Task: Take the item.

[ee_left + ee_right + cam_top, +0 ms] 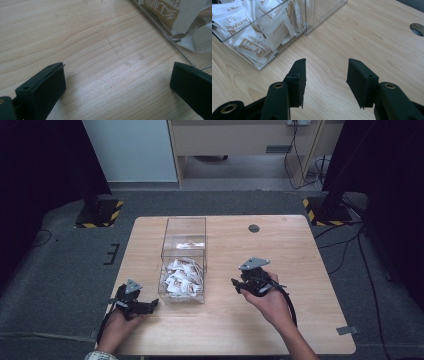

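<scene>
A clear plastic box (185, 227) stands on the wooden table (290, 250), with several white and brown sachets (181, 277) heaped in its near half. My left gripper (152, 304) rests at the box's near left corner, pointing toward it. In the left gripper view its jaws (117, 75) stand wide apart over bare wood, with the box wall (162, 27) and sachets (175, 12) at the upper right. My right gripper (235, 284) hovers to the right of the box. In the right gripper view it (325, 72) is open with nothing between its jaws, the sachets (249, 32) behind the box wall (322, 10).
A round cable hole (254, 228) sits in the table behind the right gripper, also seen in the right gripper view (417, 28). Two stands with yellow-black striped bases (97, 215) flank the table's far corners on the grey carpet.
</scene>
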A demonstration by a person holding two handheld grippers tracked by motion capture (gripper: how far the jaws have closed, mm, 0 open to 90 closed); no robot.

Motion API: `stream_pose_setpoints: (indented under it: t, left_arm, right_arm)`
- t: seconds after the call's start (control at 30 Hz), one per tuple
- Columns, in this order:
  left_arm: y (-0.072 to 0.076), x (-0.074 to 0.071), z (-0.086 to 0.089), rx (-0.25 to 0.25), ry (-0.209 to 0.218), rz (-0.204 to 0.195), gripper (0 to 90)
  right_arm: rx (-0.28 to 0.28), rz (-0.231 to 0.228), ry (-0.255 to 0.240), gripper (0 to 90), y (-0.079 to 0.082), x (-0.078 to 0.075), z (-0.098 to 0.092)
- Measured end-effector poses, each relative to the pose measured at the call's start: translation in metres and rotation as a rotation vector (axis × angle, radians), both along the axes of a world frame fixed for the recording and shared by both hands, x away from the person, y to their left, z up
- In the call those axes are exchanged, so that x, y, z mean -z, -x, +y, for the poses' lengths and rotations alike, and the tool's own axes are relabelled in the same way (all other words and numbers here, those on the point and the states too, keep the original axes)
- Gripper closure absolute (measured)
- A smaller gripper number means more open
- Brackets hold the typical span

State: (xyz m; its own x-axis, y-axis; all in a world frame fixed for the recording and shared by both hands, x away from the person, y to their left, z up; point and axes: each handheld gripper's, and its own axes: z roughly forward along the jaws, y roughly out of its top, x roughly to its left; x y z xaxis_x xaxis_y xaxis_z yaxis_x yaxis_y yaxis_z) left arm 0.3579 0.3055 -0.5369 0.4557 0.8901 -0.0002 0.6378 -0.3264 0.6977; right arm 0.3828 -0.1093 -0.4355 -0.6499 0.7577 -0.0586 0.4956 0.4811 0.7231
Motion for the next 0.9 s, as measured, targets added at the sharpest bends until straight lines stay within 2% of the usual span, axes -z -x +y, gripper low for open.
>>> stream_pose_setpoints:
  t: [0.47, 0.9]
  left_arm:
    - [0.000, 0.000, 0.000, 0.000, 0.000, 0.000, 0.0]
    - [0.000, 0.000, 0.000, 0.000, 0.000, 0.000, 0.0]
  right_arm:
    - [-0.040, -0.013, 0.014, 54.2, -0.005, -0.016, 0.015]
    - [-0.043, -0.017, 0.011, 52.4, -0.009, -0.024, 0.021]
